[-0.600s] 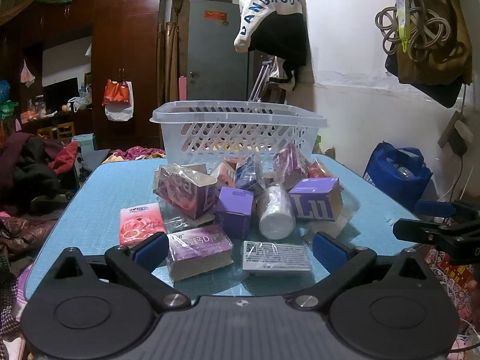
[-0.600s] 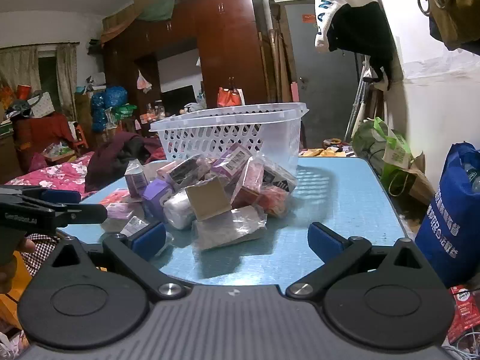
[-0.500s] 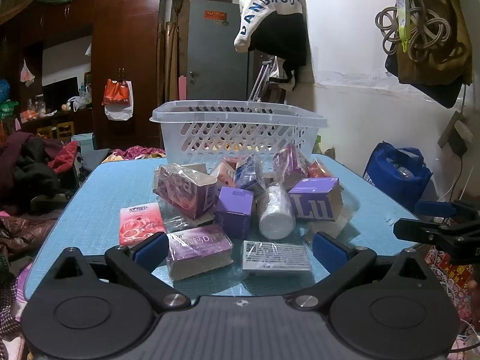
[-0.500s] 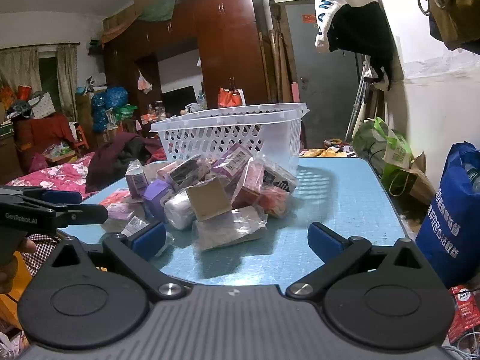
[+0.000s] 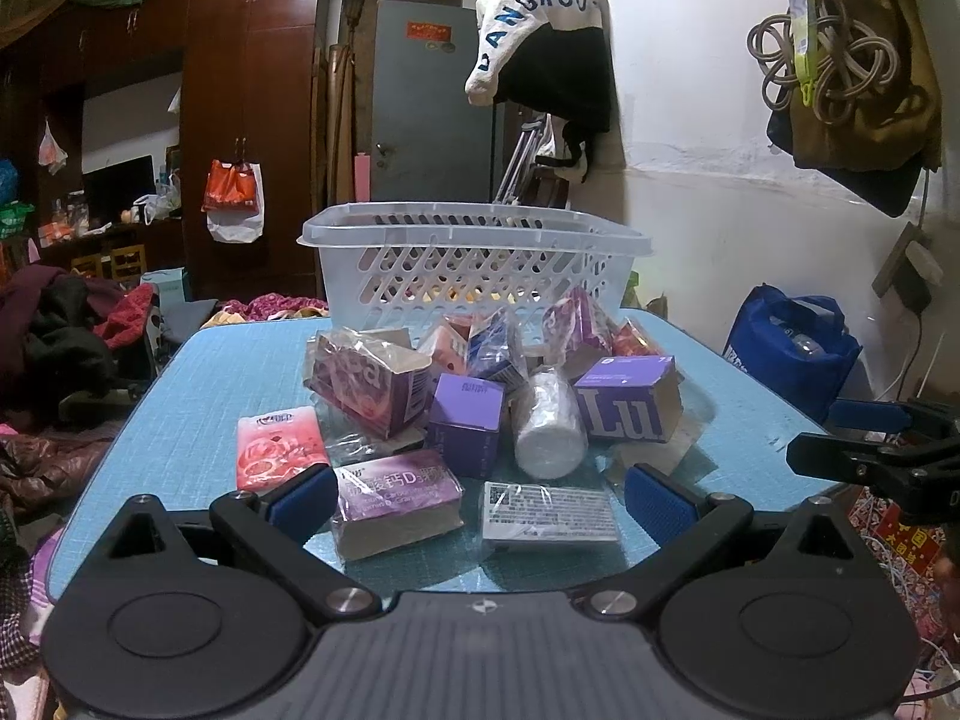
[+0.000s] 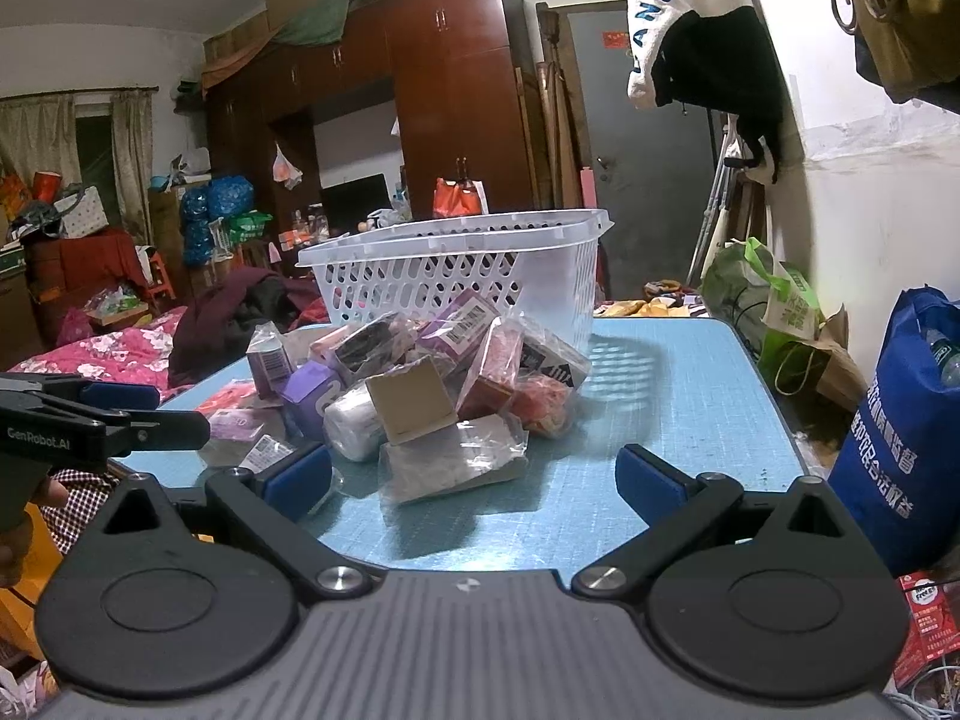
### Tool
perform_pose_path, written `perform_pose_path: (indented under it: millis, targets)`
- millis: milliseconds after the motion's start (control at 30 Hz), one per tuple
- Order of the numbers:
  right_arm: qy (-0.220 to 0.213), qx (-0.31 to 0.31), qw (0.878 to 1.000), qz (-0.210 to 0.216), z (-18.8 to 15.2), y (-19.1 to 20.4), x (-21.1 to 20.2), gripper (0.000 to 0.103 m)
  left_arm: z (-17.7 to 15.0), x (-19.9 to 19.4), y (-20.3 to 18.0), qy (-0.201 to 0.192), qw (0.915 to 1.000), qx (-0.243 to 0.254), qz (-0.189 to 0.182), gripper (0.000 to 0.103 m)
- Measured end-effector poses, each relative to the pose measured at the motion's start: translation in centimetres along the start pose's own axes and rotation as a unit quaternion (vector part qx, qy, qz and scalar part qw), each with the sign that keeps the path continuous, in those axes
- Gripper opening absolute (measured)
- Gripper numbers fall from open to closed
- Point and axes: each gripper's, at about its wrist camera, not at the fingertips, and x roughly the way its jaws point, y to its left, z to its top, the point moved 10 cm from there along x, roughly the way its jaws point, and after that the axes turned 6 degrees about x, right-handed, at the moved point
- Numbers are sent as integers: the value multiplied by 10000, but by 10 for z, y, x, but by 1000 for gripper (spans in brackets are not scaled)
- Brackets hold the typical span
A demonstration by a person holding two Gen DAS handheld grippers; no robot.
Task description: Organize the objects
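A pile of wrapped boxes and packets lies on the blue table (image 5: 180, 420) in front of a white plastic basket (image 5: 474, 264). Nearest my left gripper (image 5: 480, 501) are a purple box with white lettering (image 5: 396, 498) and a white labelled packet (image 5: 549, 510); the gripper hangs open just short of them, holding nothing. Behind them are a red tissue pack (image 5: 273, 444), a white roll (image 5: 549, 420) and a purple "Lu" box (image 5: 630, 399). My right gripper (image 6: 474, 480) is open and empty near a clear-wrapped packet (image 6: 450, 462) and a tan box (image 6: 414, 399). The basket (image 6: 462, 276) stands behind that pile.
A blue bag (image 6: 900, 444) stands on the floor right of the table (image 6: 690, 408). Clothes hang on the wall (image 5: 546, 60) behind the basket. Heaped clothing (image 5: 60, 324) lies left of the table. Bare table surface shows to the right of the pile.
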Motion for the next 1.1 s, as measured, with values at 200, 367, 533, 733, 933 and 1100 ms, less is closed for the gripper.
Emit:
perform_pose_path:
  millis: [200,367,533,733,933,1100]
  targets:
    - [-43,-31,10000,2,0,-1,0,103,0,0,0,12,10000,-12,-3,103]
    - [16,-38,10000,-14,-1,-1,1,103,-1,0,0,11,10000,-13,-7,103]
    - [326,-79,9994,-97,-8,-4,3,103,-1,0,0,10,10000,-8,-3,103]
    - [320,-113,9994,-115,-8,-4,3,103,-2,0,-1,15,10000,7,-14,103]
    - [284,-74,9995,-74,-8,-4,4,103,-1,0,10,-52,10000,-47,65,103]
    - [166,-21,9996,245,-6,8,8,103,-4,2,39,-163,9995,-56,282,103]
